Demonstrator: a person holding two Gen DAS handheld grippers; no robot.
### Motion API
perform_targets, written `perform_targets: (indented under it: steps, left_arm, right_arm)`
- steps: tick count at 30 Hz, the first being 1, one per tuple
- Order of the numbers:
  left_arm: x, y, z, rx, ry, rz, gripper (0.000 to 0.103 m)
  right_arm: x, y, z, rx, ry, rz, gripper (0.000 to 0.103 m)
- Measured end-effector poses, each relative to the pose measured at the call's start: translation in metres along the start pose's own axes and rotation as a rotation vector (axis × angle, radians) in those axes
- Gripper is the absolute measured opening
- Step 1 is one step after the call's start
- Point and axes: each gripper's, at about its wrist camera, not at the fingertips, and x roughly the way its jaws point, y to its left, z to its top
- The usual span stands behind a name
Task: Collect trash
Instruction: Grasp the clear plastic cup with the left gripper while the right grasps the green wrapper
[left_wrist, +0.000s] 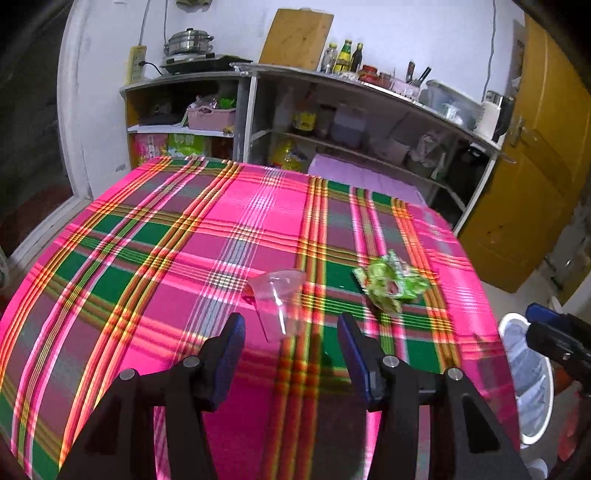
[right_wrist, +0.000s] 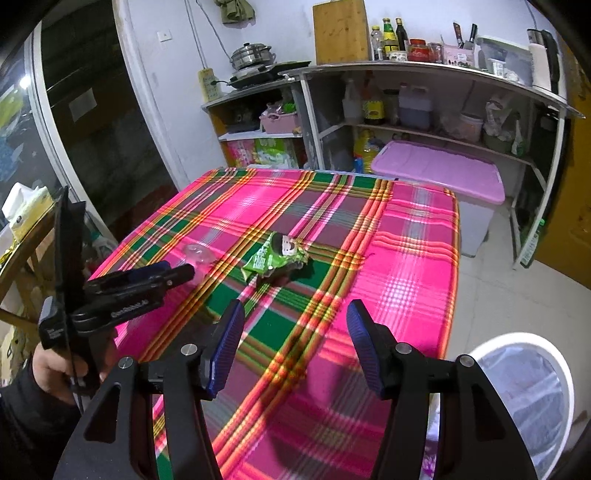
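Wrapper's print (right_wrist: 275, 254) facing right view only

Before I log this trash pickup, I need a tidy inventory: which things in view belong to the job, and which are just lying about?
For the job:
- green crumpled wrapper
- clear plastic scrap
- white bin, beside the table
- left claw, right claw, both open and empty

Lying about:
- steamer pot
- cutting board
- sauce bottles
- pink-lidded box
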Motion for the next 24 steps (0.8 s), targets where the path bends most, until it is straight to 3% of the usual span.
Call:
perform_targets:
  steps: [5, 9, 12, 24]
  left_arm:
    - [0.022, -0.001, 0.007, 0.012, 0.02, 0.008, 0.051]
    - [0.038, -0.001, 0.009, 0.021, 0.056, 0.02, 0.035]
    - [0.047, 0.0, 0.008, 0.016, 0.085, 0.009, 0.029]
    - [0.03, 0.003, -0.003, 0.0, 0.049, -0.068, 0.029]
  right_arm:
    - [0.019, 0.002, 0.011, -0.015, 0.015, 0.003, 0.06]
    - [0.036, 0.005, 0.021, -0.024, 0.029, 0.01, 0.06]
    - [0.047, 0.006, 0.027, -0.02, 0.04, 0.019, 0.06]
    - [0.104, 0.009, 0.049, 0.02, 0.109, 0.045, 0.06]
